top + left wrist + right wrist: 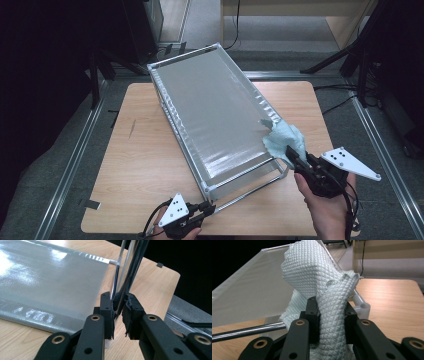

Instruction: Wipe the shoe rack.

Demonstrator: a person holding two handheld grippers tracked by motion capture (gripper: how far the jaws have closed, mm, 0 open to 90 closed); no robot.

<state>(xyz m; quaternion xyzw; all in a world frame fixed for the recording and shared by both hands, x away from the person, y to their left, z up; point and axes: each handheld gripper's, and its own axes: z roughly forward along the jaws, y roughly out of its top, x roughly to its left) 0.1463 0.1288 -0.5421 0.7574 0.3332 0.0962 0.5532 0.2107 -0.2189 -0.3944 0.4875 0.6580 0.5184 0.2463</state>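
Now cloth (329, 315) pinched between right fingers (312, 315), against rack (210, 110)

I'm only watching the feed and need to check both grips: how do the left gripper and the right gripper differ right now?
The left gripper is shut on a thin metal rod of the rack, at its near corner; the right gripper is shut on a bunched pale cloth. The left holds something rigid and shiny, the right something soft and quilted, resting against the rack's right edge. Both are closed on their load.
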